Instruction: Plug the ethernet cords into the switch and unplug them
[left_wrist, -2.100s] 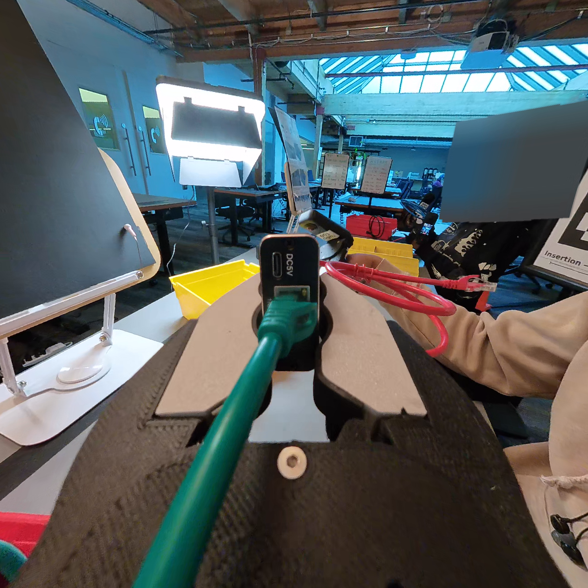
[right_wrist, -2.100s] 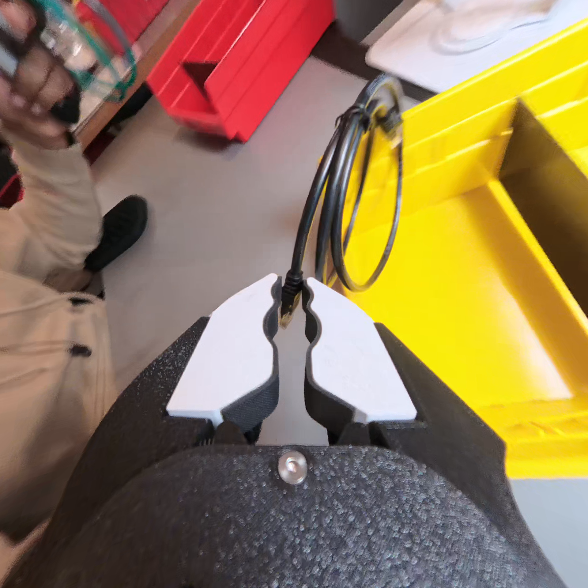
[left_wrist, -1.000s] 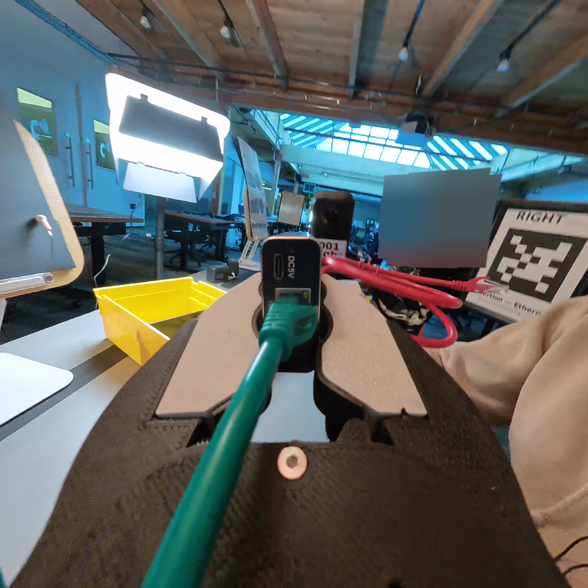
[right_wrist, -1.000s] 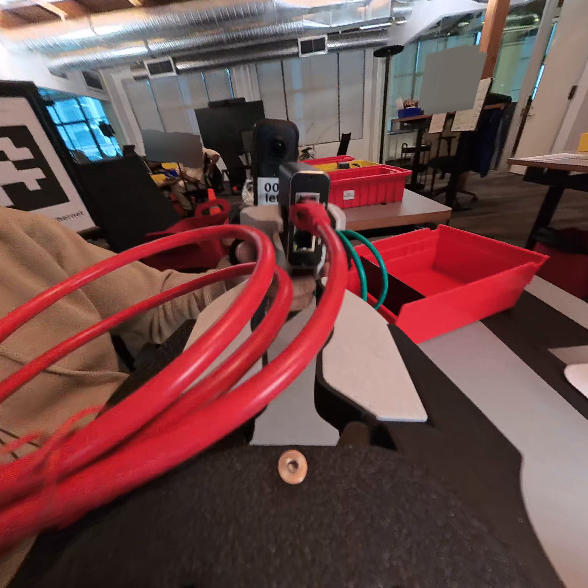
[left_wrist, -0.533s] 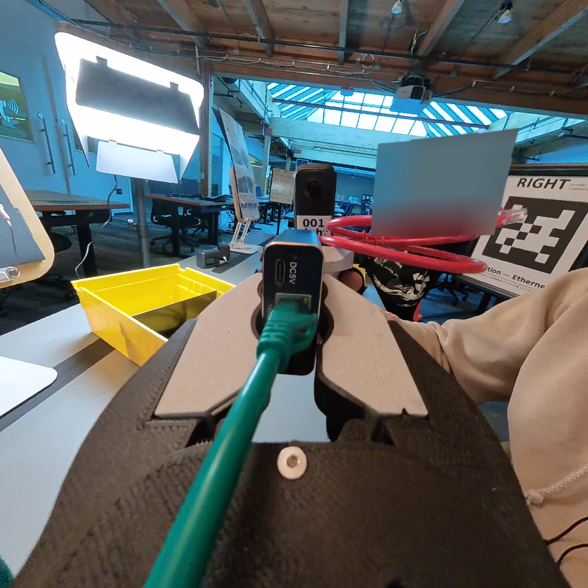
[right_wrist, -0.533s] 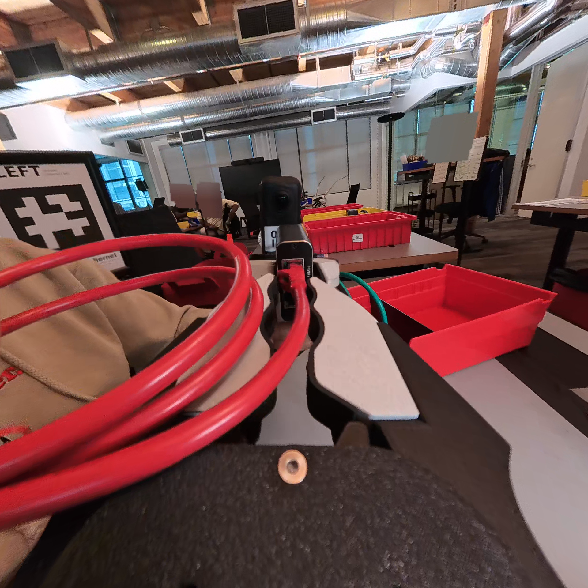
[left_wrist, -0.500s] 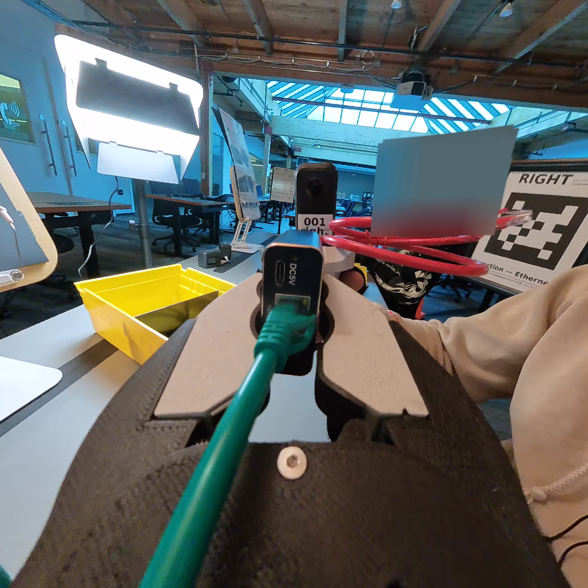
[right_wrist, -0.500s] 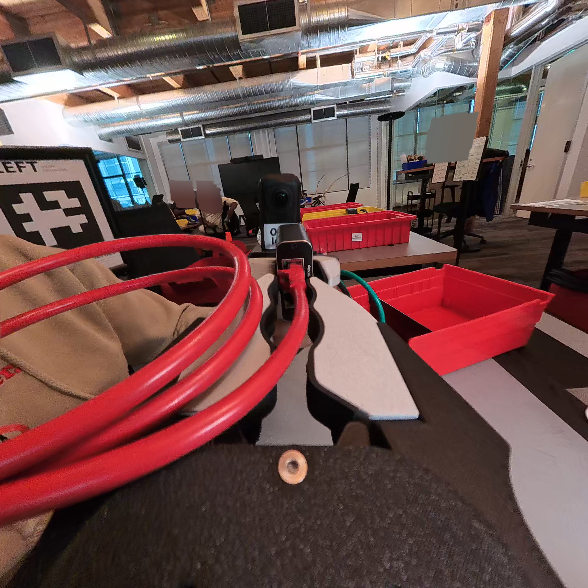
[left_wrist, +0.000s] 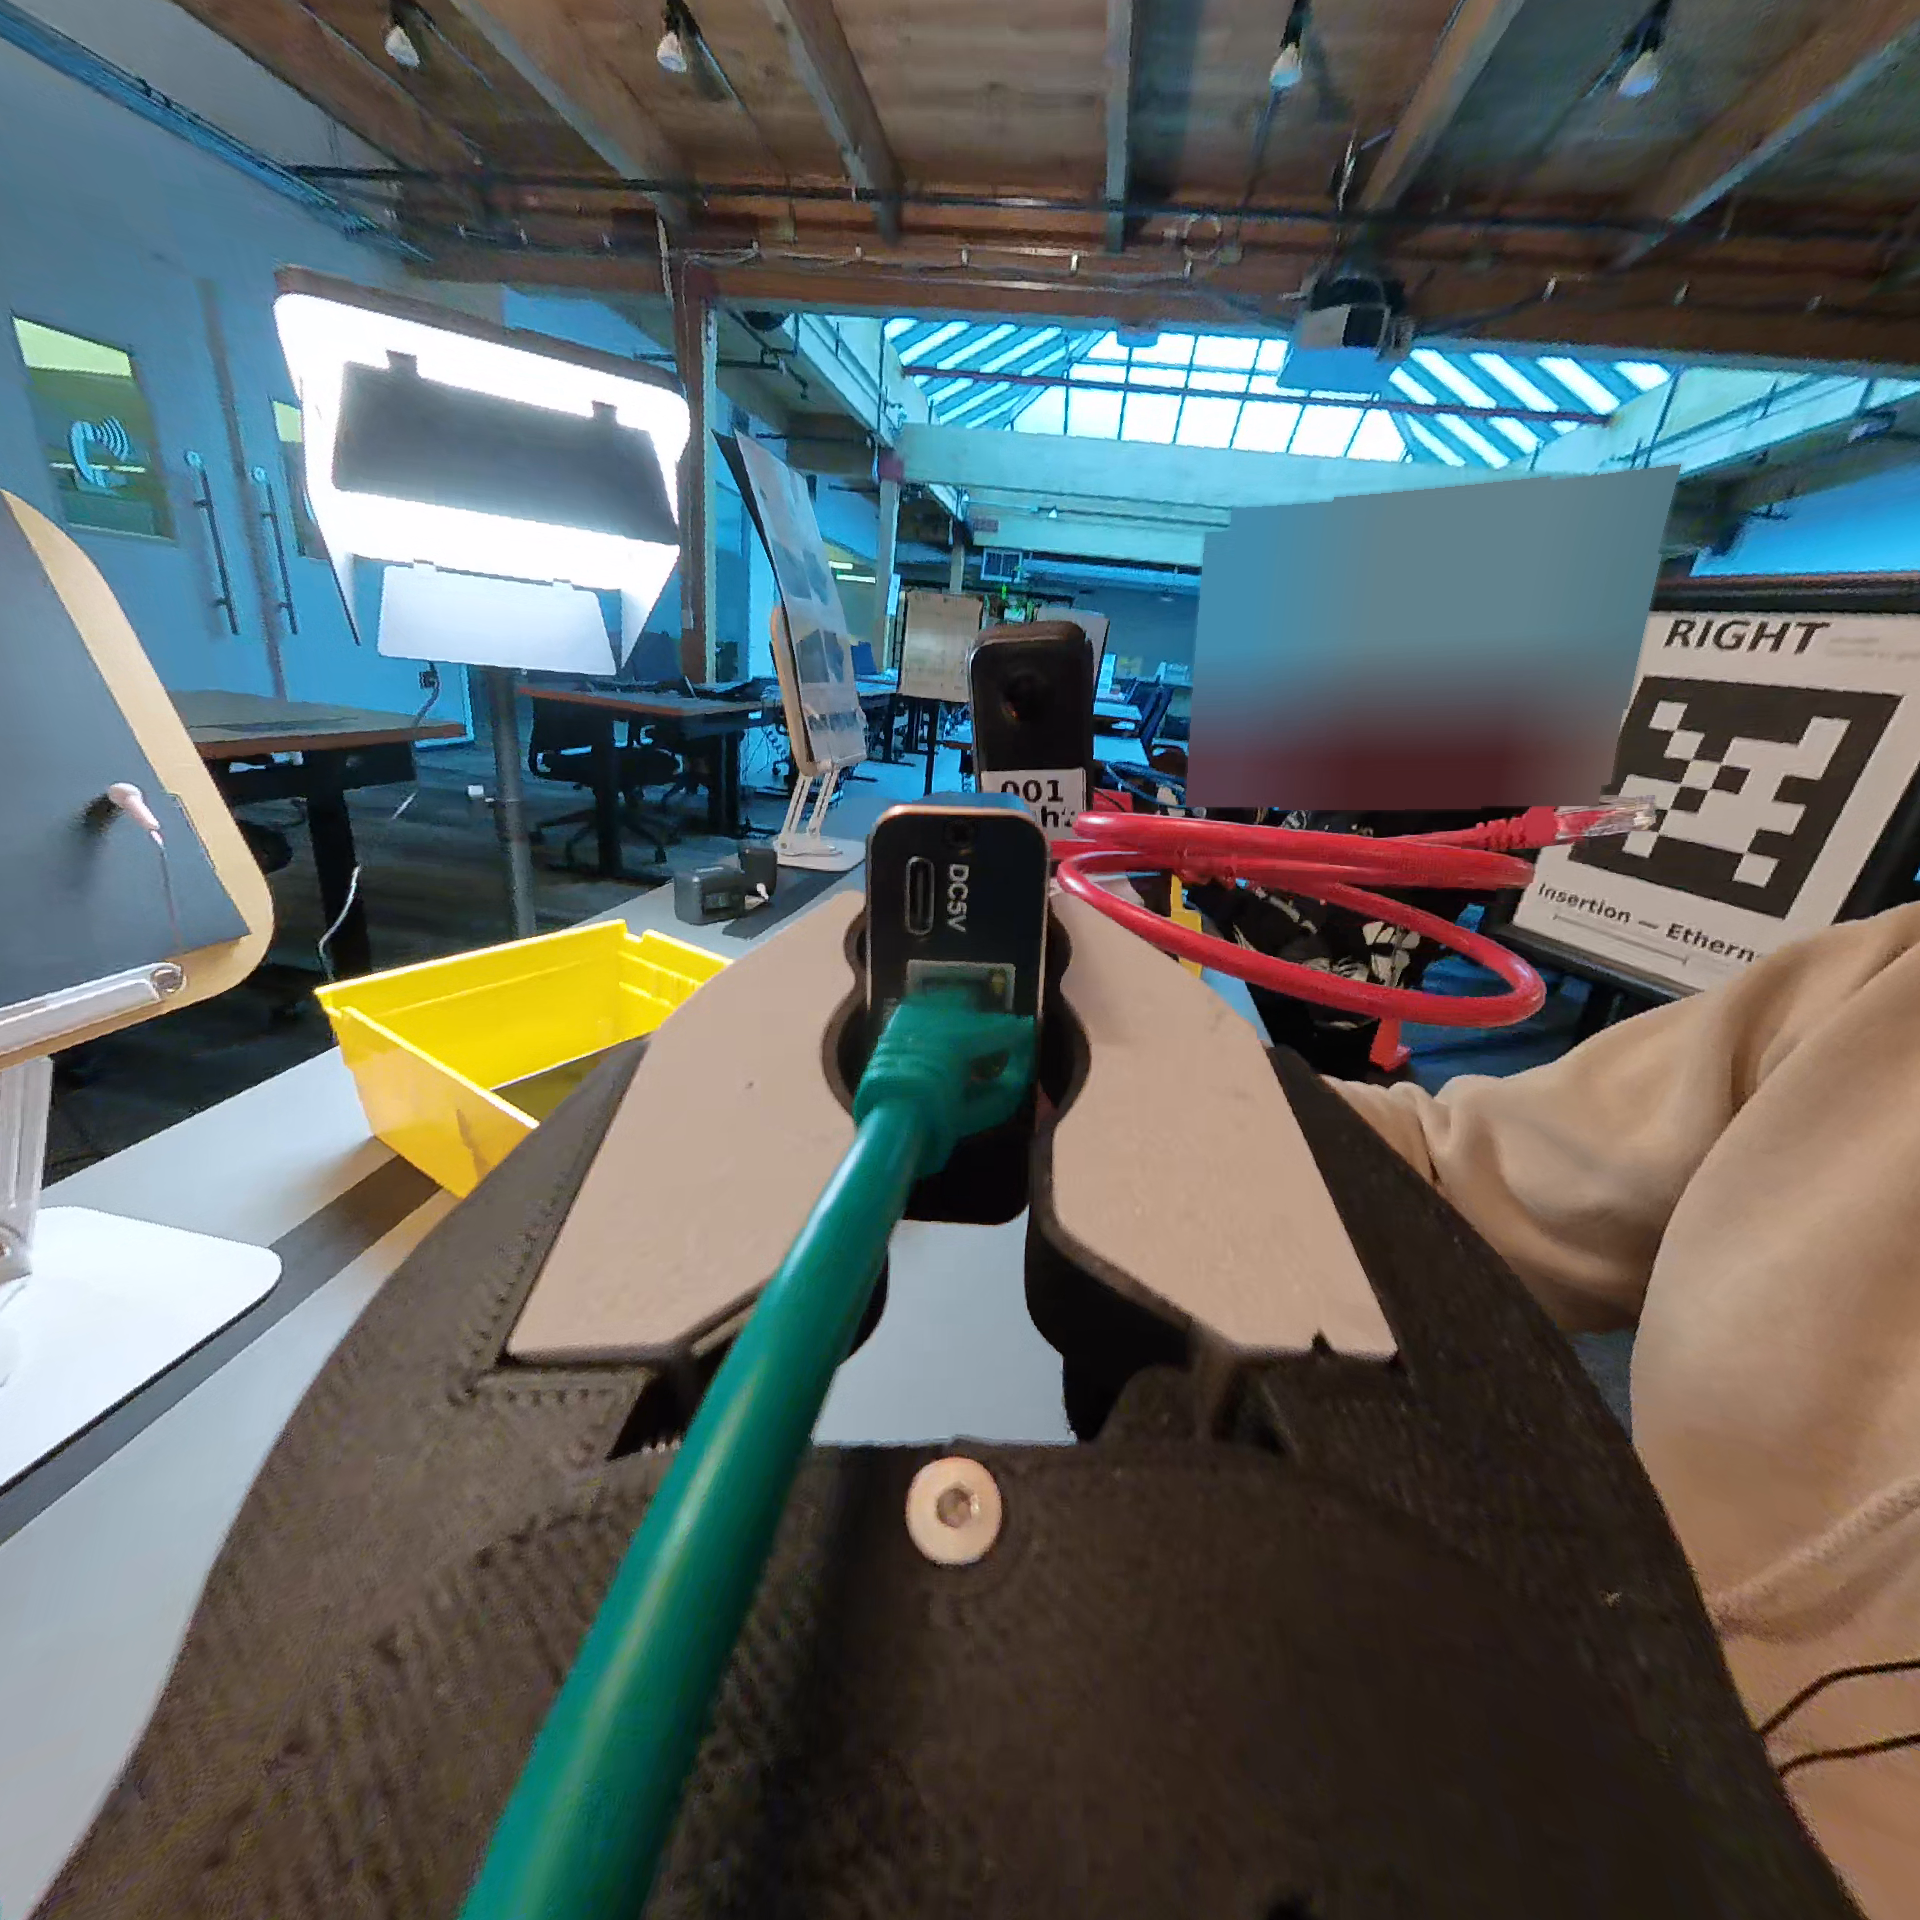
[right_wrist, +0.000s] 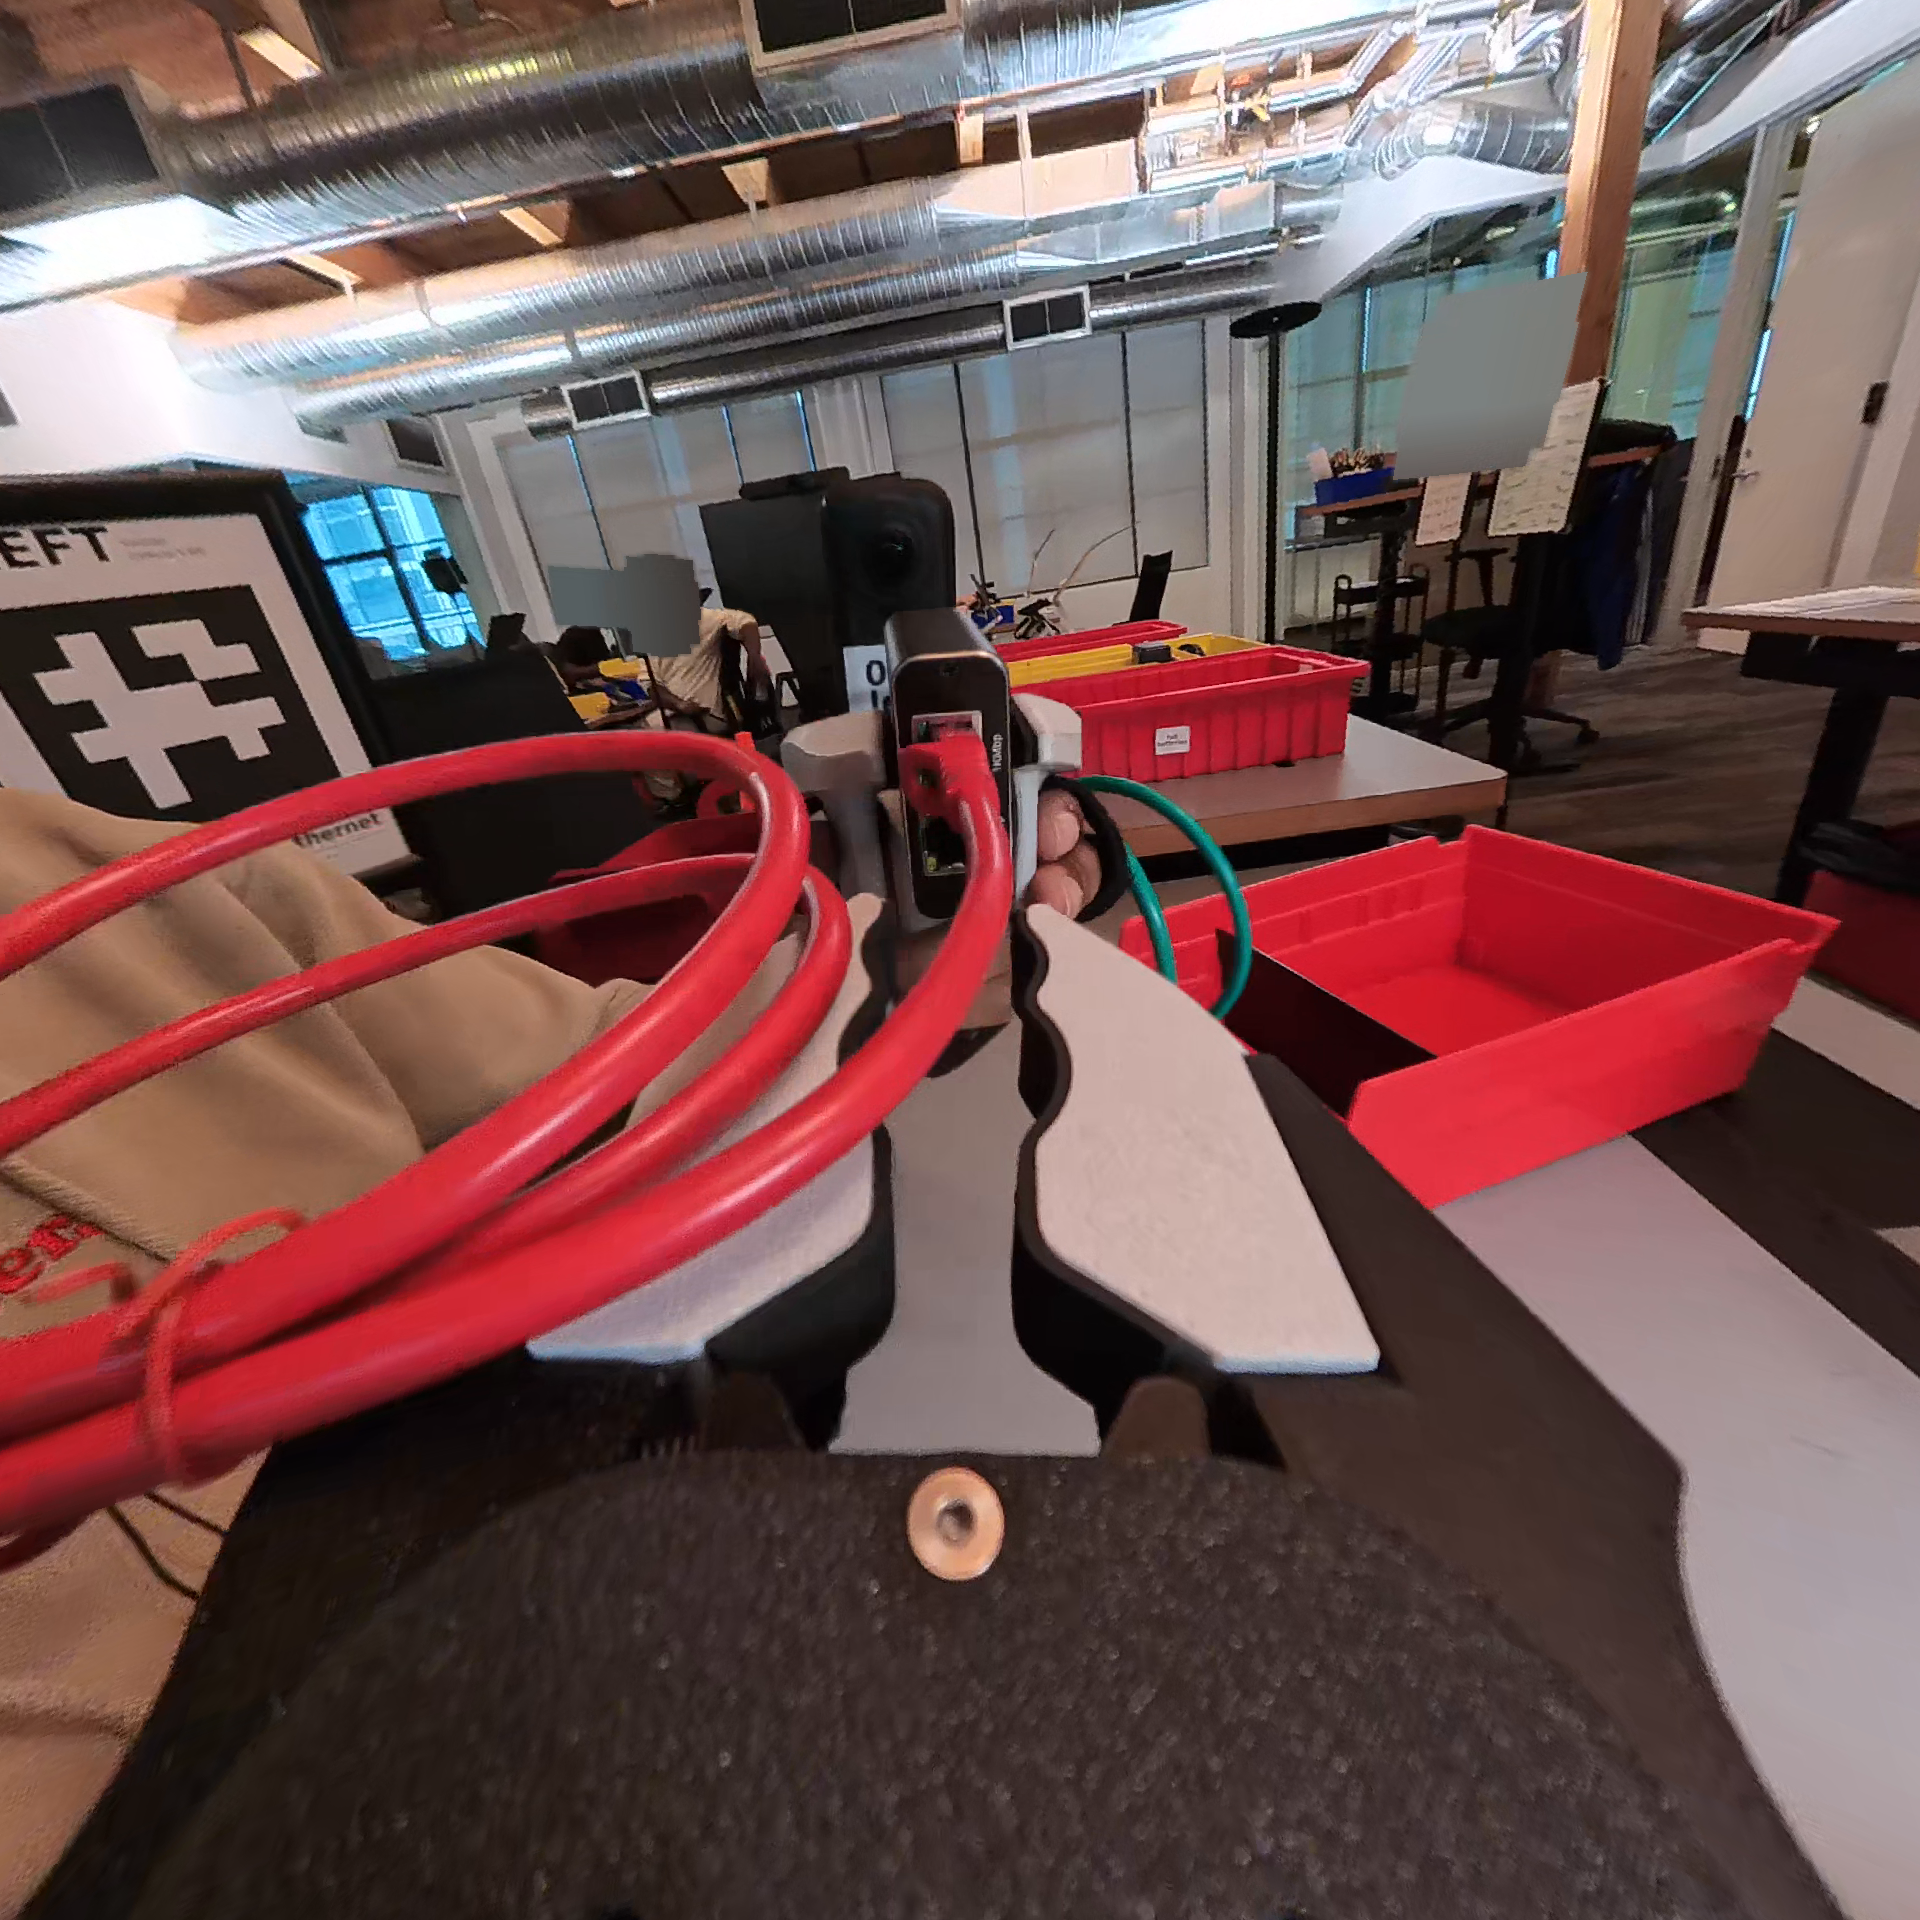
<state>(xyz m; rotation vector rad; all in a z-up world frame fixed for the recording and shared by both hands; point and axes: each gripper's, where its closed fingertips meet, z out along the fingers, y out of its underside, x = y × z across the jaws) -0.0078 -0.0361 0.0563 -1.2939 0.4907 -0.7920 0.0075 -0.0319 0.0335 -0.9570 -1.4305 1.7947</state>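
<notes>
Left wrist view: left hand-held gripper (left_wrist: 954, 1049) is clamping the switch (left_wrist: 956, 925), a small black box, upright between its fingers. Green cord (left_wrist: 727, 1455) is sitting plugged into the near face's port and running back toward the camera. Behind the switch, red cord (left_wrist: 1299, 904) is looping out to the right, its free plug (left_wrist: 1590, 821) hanging in the air. Yellow bin (left_wrist: 499, 1018) is sitting on the counter (left_wrist: 187, 1174) to the left, a beige sleeve (left_wrist: 1662, 1122) coming in from the right.

Right wrist view: looking at the switch (right_wrist: 951, 769) from the opposite side, held by the far gripper. Red cord (right_wrist: 623, 1039) is plugged into the upper port; the lower port is showing empty. Right hand-held gripper (right_wrist: 951, 997) is sitting just short of the switch, jaws parted, nothing pinched; the red cord is draping over its left finger. Green cord (right_wrist: 1195, 883) is looping behind, red bin (right_wrist: 1507, 987) on the right.

Progress, as judged: two cords seated, one per side. One port is waiting empty on this side; whether another cord goes in, I cannot tell. Unplugging is all pending.
</notes>
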